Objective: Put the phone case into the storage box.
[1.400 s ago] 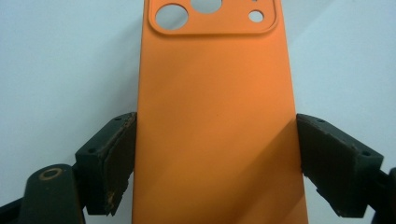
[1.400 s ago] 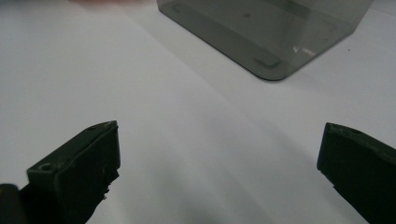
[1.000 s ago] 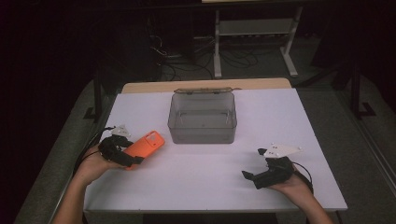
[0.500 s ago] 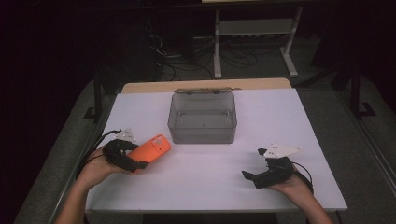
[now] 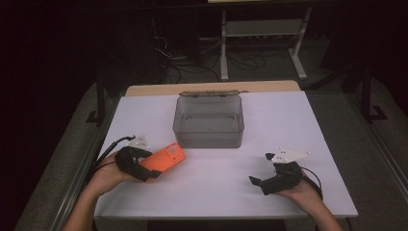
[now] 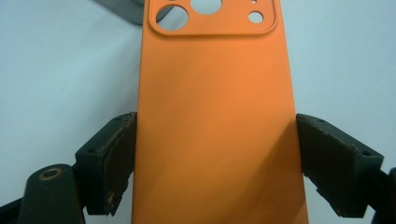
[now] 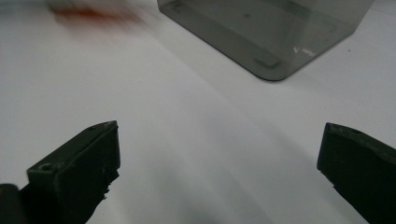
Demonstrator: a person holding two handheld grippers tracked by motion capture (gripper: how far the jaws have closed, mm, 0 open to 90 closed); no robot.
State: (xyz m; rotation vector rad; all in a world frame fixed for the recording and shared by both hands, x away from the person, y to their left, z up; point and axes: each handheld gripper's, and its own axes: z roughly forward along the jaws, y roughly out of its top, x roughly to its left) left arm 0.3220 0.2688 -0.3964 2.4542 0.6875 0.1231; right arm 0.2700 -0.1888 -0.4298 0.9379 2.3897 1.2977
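Observation:
An orange phone case (image 5: 166,159) with camera cut-outs at its far end is held just above the white table, left of centre. My left gripper (image 5: 150,168) is shut on it; in the left gripper view both pads (image 6: 116,154) press on the long edges of the case (image 6: 215,93). My right gripper (image 5: 262,169) rests near the front right of the table, jaws open. In the right gripper view the right gripper (image 7: 219,128) has only bare table between its fingers.
A clear grey plastic box (image 5: 208,137) stands open at the middle back of the white table (image 5: 216,192), its lid folded behind; its corner (image 7: 261,32) shows ahead of the right gripper. Dark floor, cables and a metal rack lie beyond the far edge.
My left gripper has carried the orange case a little to the right and toward the near edge. The right gripper has stayed where it was.

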